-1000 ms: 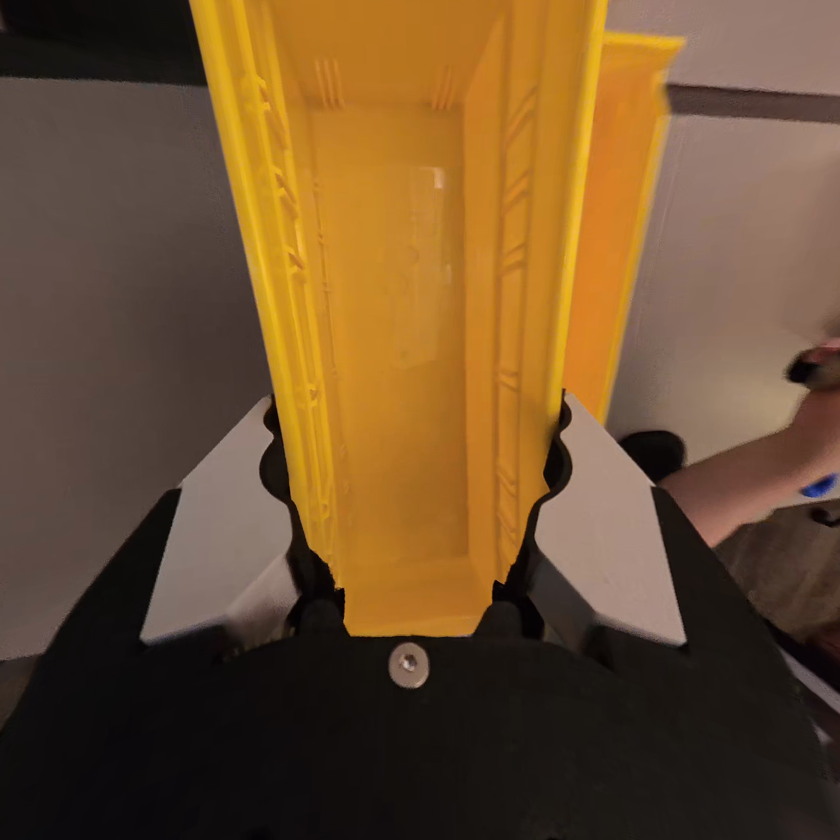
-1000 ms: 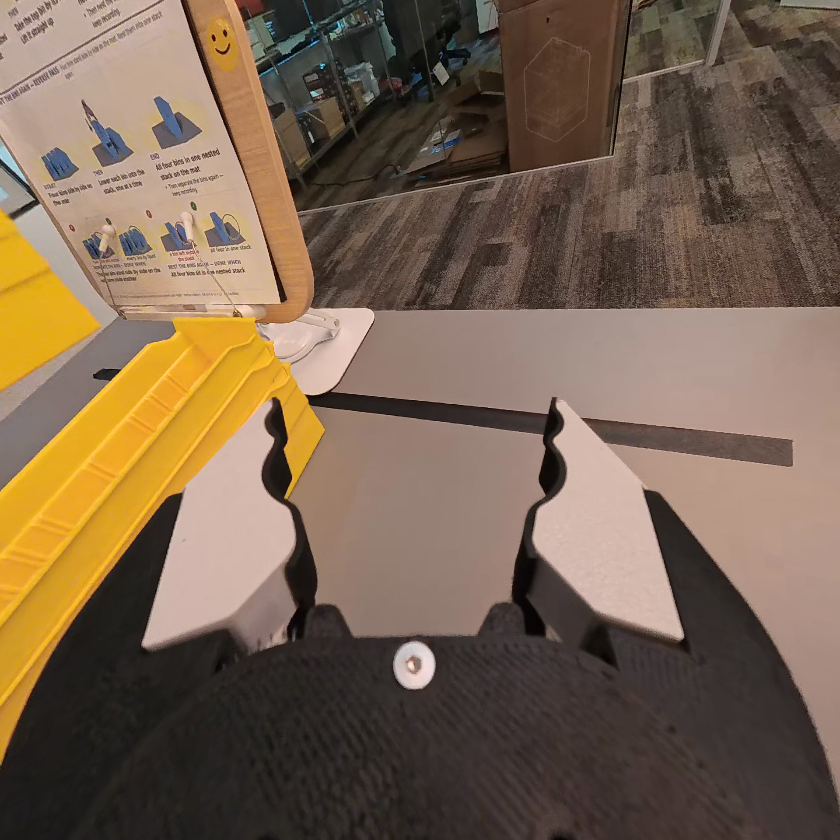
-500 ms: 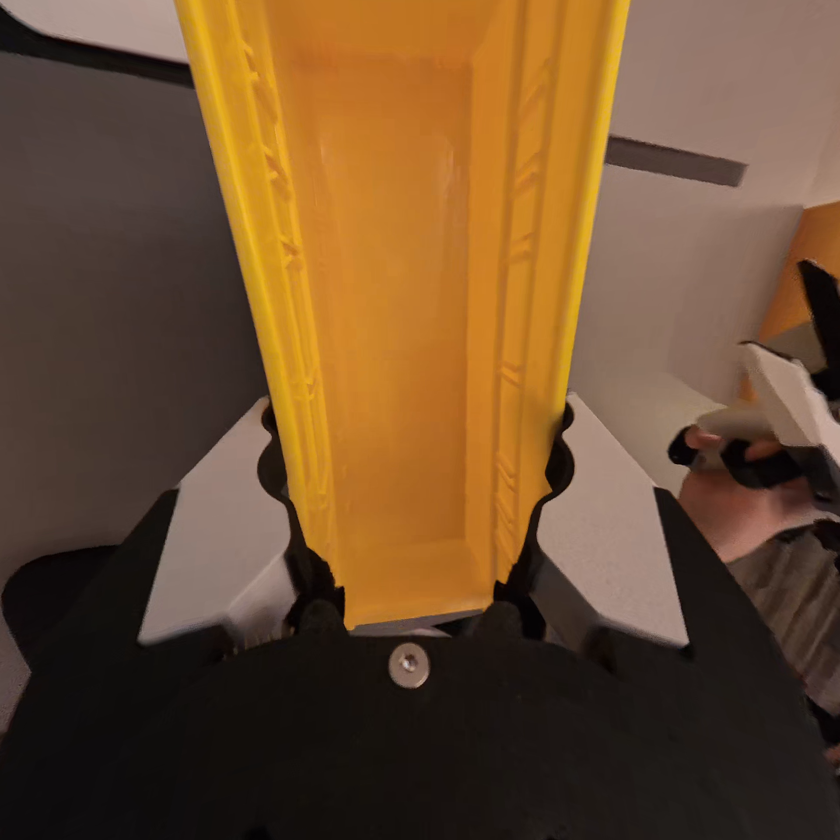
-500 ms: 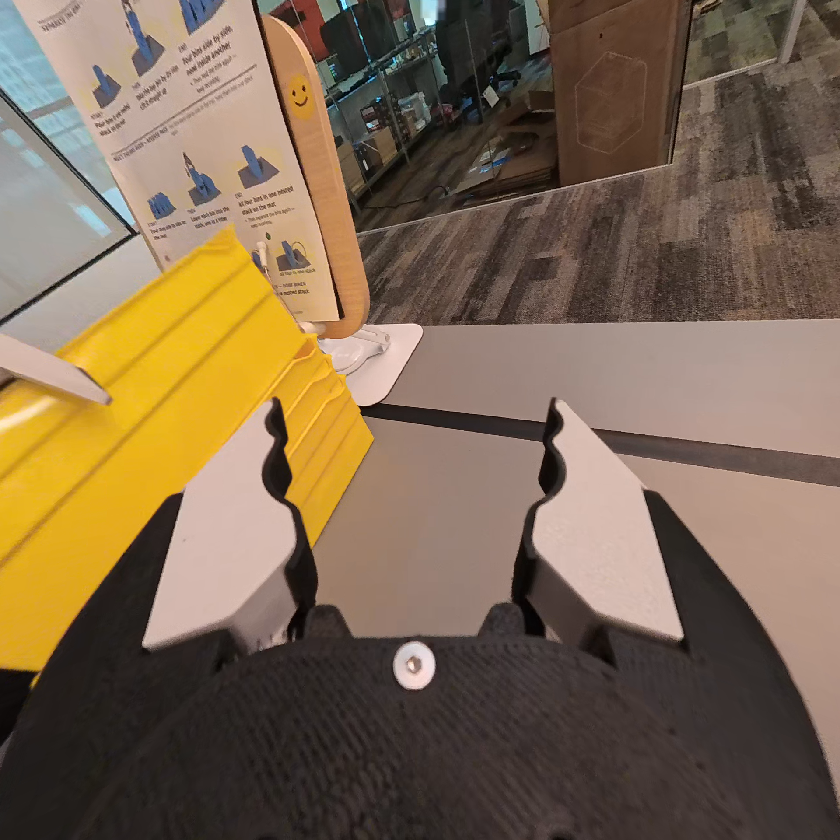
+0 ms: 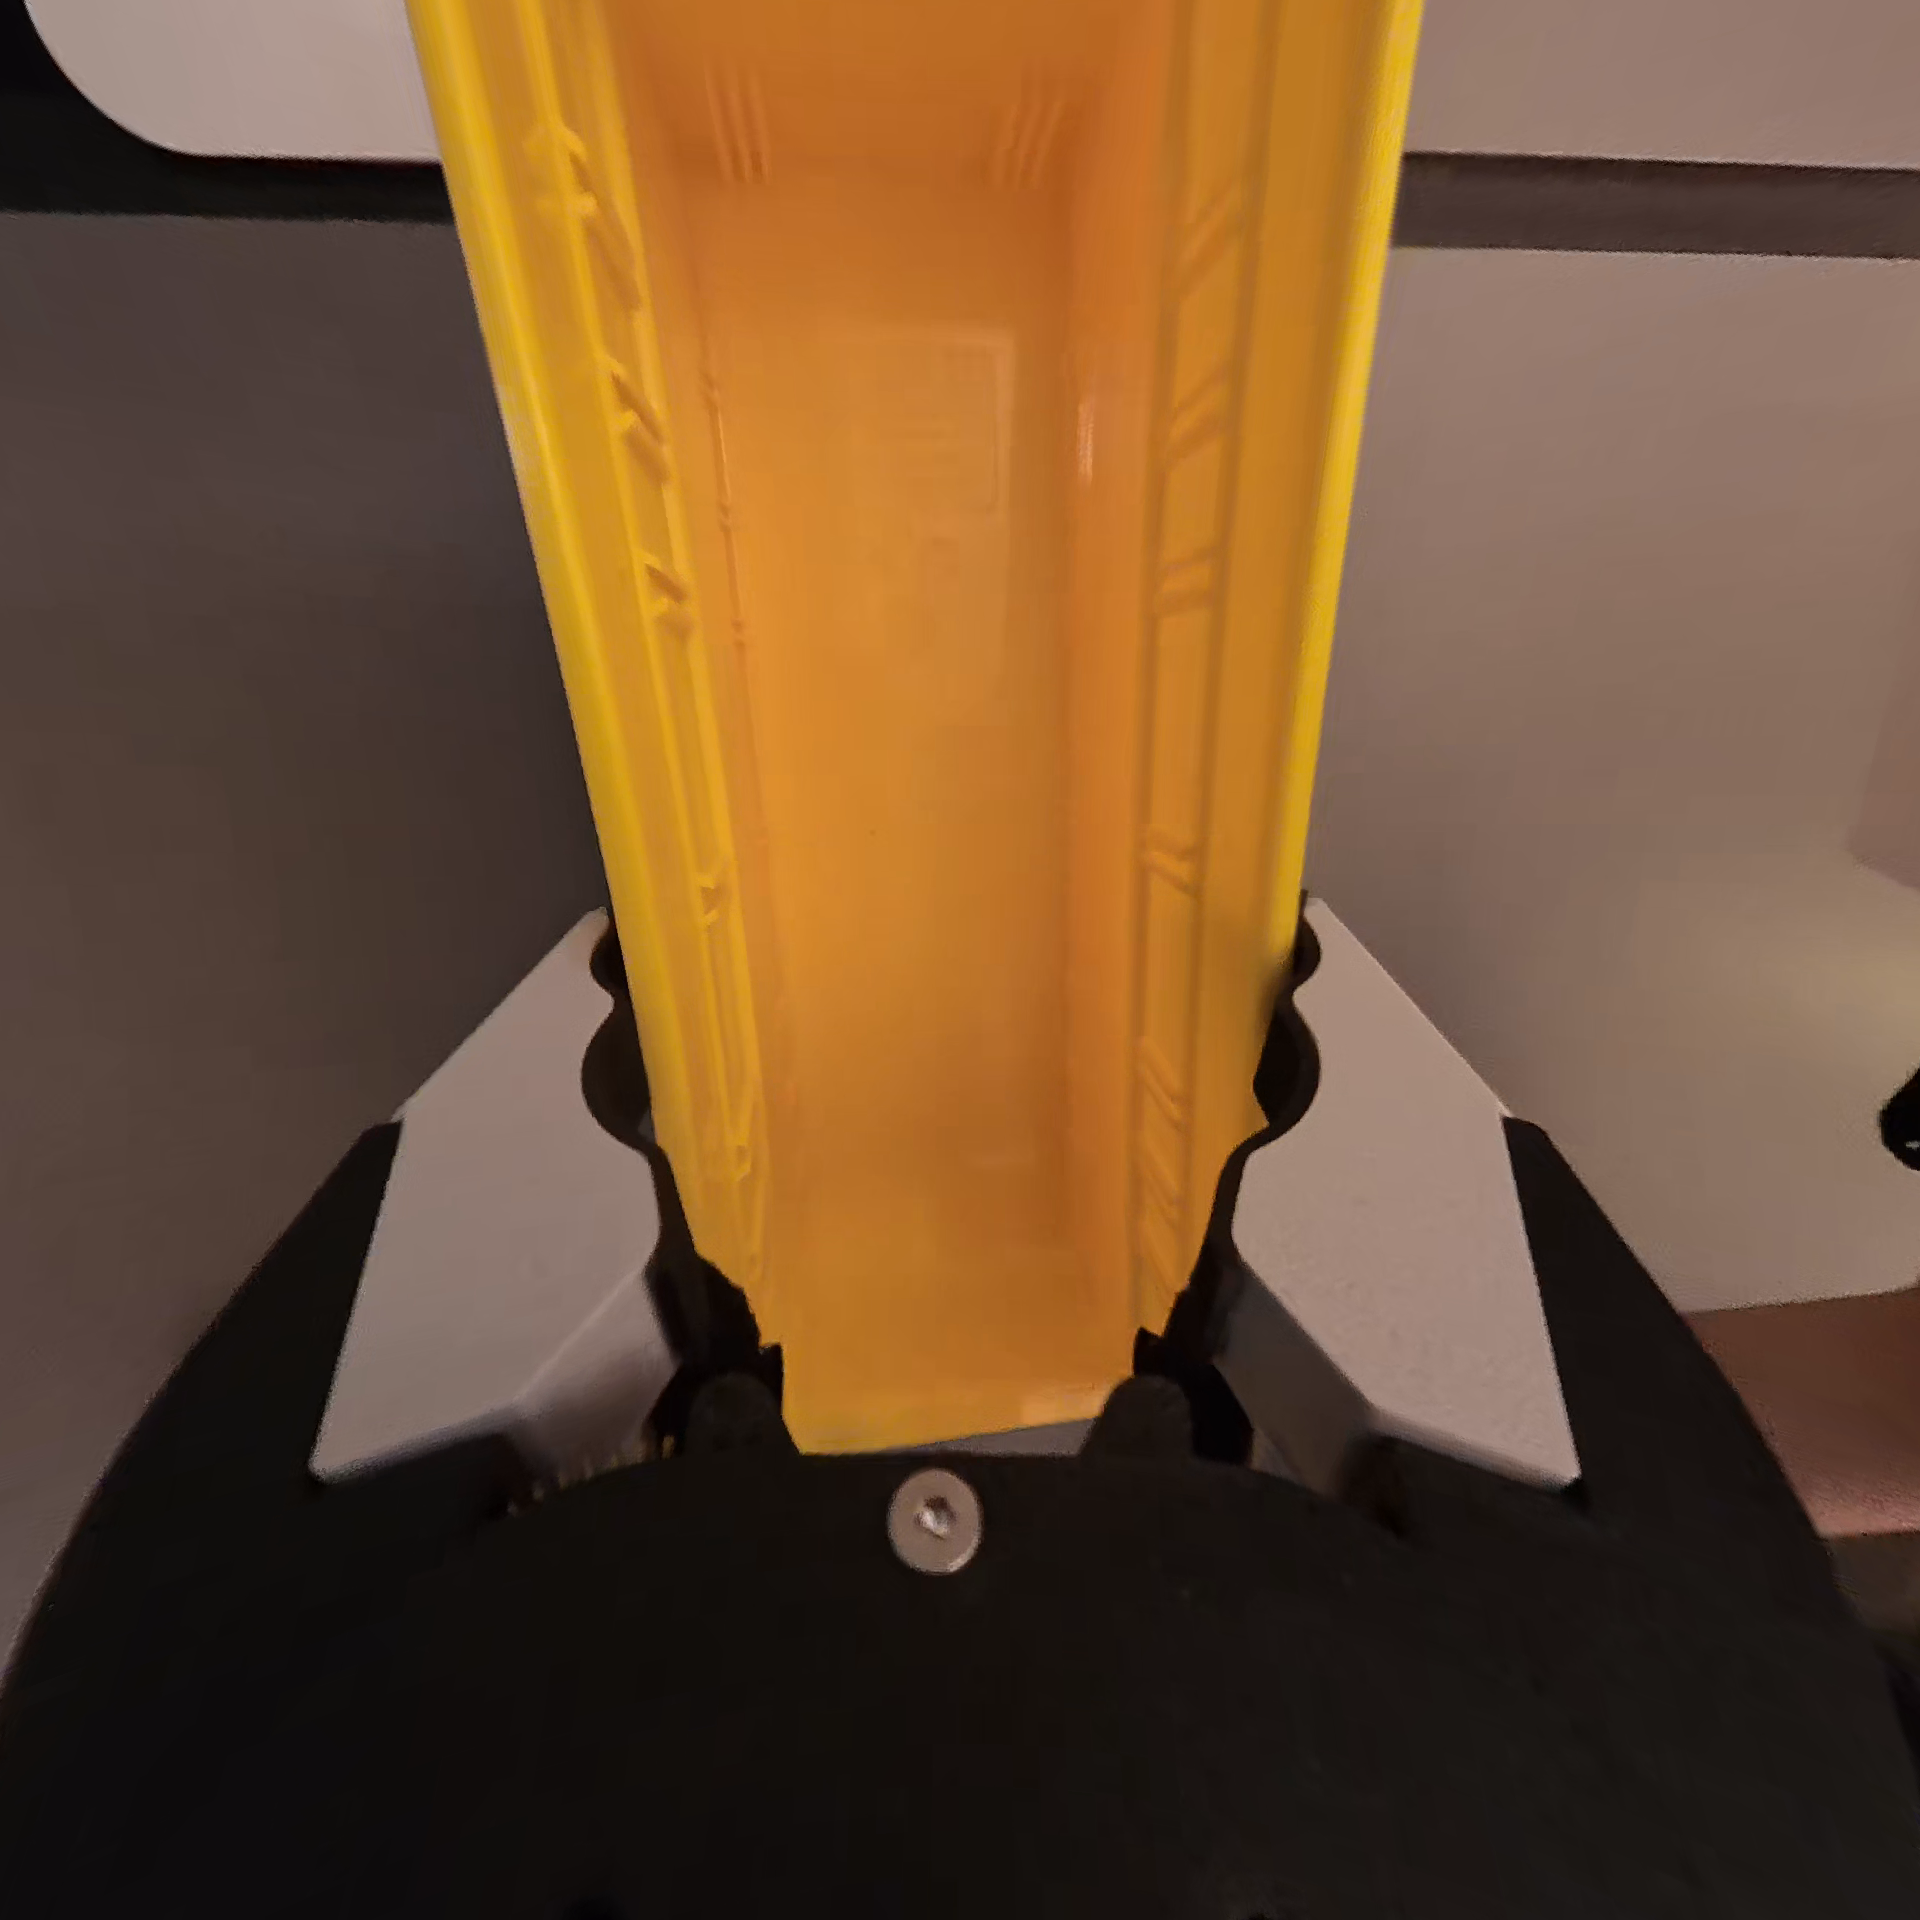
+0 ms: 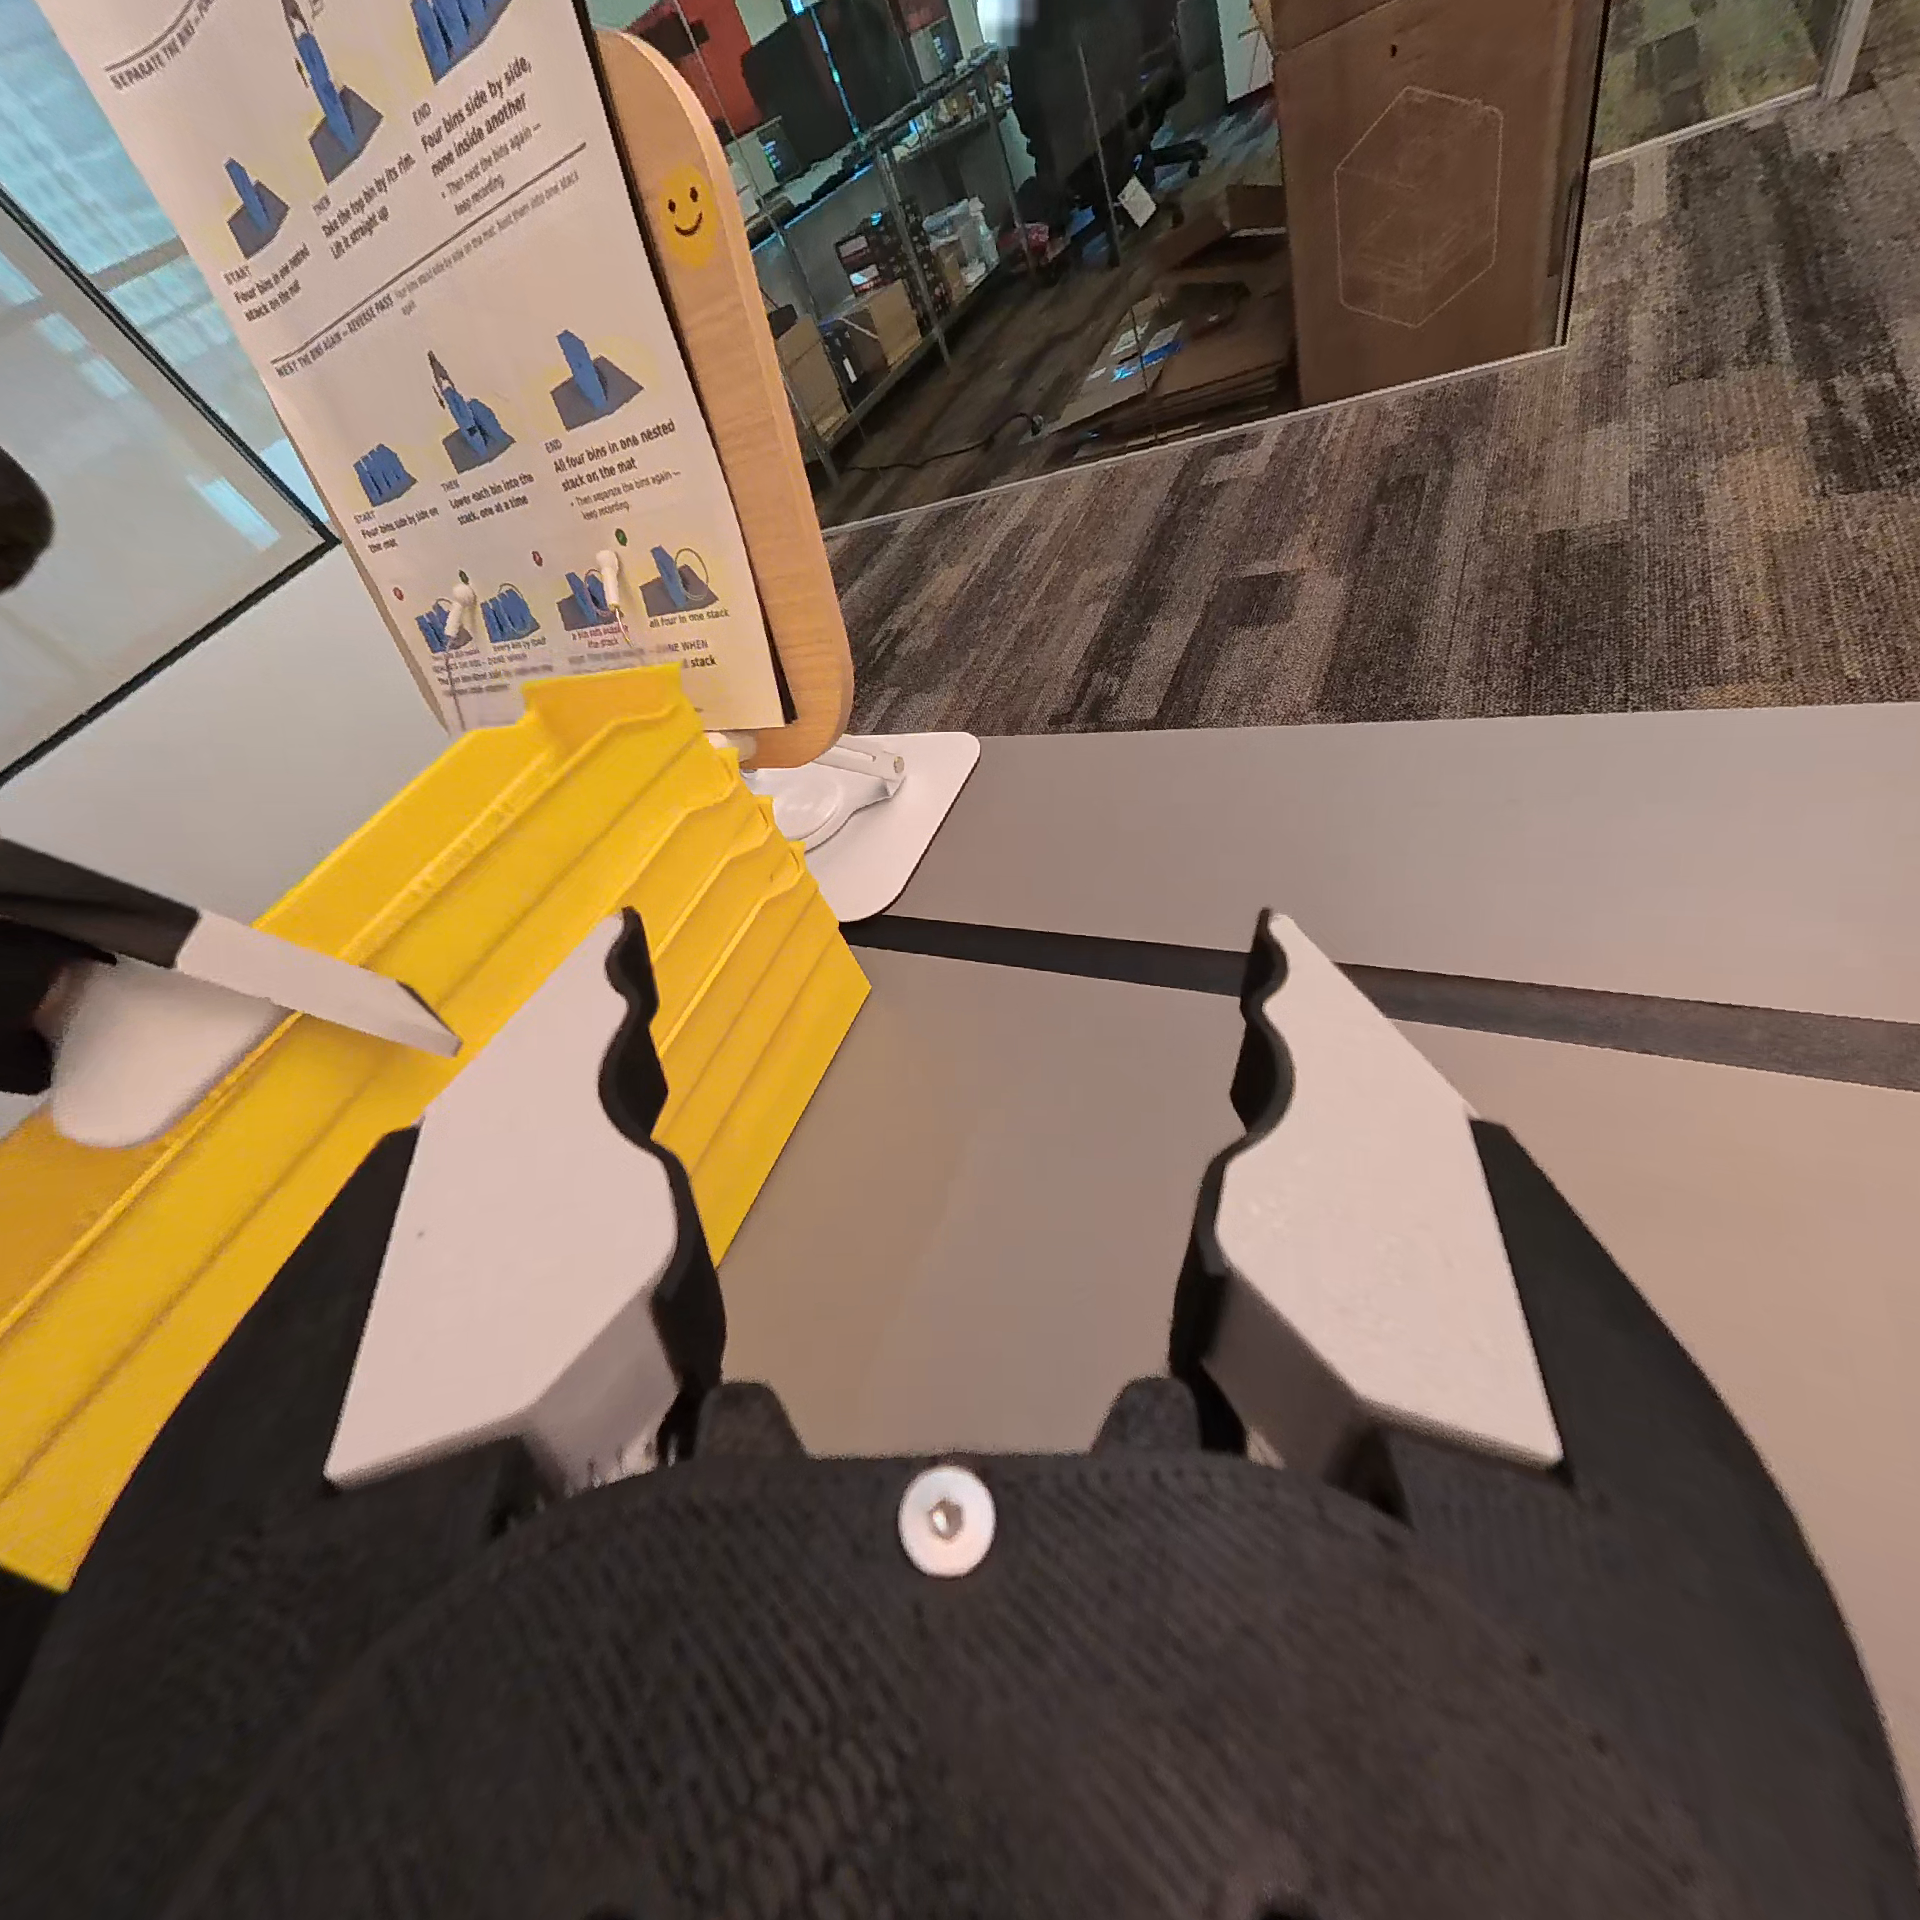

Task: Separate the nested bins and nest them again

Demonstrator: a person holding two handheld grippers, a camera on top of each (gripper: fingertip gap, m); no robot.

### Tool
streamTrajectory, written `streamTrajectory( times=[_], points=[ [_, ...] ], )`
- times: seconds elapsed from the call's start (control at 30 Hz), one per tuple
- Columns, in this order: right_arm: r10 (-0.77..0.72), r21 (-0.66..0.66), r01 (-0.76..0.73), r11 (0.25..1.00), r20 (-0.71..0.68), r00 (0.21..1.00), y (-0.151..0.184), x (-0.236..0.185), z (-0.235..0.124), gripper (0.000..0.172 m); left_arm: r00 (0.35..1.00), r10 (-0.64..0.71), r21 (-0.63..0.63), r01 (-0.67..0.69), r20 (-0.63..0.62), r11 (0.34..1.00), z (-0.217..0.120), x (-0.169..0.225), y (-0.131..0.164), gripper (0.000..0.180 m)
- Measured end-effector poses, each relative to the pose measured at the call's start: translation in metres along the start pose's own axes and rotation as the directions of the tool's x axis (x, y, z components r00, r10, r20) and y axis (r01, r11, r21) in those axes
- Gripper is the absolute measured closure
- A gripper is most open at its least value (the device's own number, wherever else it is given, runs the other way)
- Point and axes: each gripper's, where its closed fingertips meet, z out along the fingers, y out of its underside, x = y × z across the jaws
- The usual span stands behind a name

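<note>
A: Left gripper (image 5: 951, 1039) status?
B: Spread wide and clamped on a yellow bin (image 5: 935, 644). Both pads (image 5: 613, 1049) pressed against the bin's outer side walls near its low front end. Open interior facing the camera, extending straight ahead past the fingertips.

A: Right gripper (image 6: 940, 1049) status?
B: Wide apart, nothing between the pads. Only grey desk (image 6: 1455, 831) visible in the gap.

A: Location of the remaining bins?
B: Stack (image 6: 748, 935) of nested yellow bins just left of the right gripper's left finger (image 6: 540, 1174), resting on the desk. Stepped rims visible one below another. Held bin seen above the stack, with a white finger of the left gripper against its side.

A: Other items ahead of the right gripper?
B: Instruction sheet (image 6: 468, 343) on a wooden stand (image 6: 727, 416), ahead and left, beyond the stack. Dark stripe (image 6: 1558, 1013) across the desk just beyond the fingertips. Carpet (image 6: 1351, 582) past the far desk edge.
</note>
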Motion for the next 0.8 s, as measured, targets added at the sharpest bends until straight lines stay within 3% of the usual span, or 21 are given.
streamTrajectory(
  times=[0.3, 0.37, 0.47, 0.53, 0.6, 0.67, 0.8],
  points=[
    [-0.05, -0.055, 0.048, 0.997, -0.035, 0.998, 0.013, -0.002, 0.012, 0.059, 1.0, 0.003, 0.047, -0.002, -0.005, 0.999, 0.019, -0.005, 0.001, 0.049],
    [-0.068, -0.059, 0.065, 0.996, -0.055, 0.996, 0.015, -0.001, 0.013, 0.058, 0.998, 0.069, 0.037, -0.069, -0.006, 0.997, 0.02, -0.003, 0.002, 0.043],
    [-0.087, -0.027, 0.084, 0.996, -0.11, 0.99, 0.009, 0.004, 0.011, 0.056, 0.984, 0.166, 0.112, -0.157, -0.071, 0.981, 0.002, 0.002, -0.002, 0.052],
    [-0.102, 0.006, 0.105, 0.994, -0.17, 0.98, -0.001, 0.012, 0.003, 0.051, 0.964, 0.228, 0.214, -0.196, -0.136, 0.957, -0.027, 0.005, -0.003, 0.047],
    [-0.128, 0.025, 0.138, 0.99, -0.25, 0.96, -0.016, 0.019, -0.018, 0.045, 0.941, 0.298, 0.331, -0.234, -0.16, 0.914, -0.063, 0.0, 0.005, 0.043],
    [-0.161, 0.076, 0.193, 0.978, -0.311, 0.937, -0.04, 0.012, -0.055, 0.042, 0.919, 0.381, 0.472, -0.292, -0.104, 0.832, -0.104, -0.019, 0.022, 0.042],
    [-0.252, 0.134, 0.286, 0.949, -0.228, 0.941, -0.055, -0.066, -0.128, 0.034, 0.893, 0.427, 0.699, -0.398, 0.145, 0.595, -0.157, -0.079, 0.08, 0.049]
  ],
)
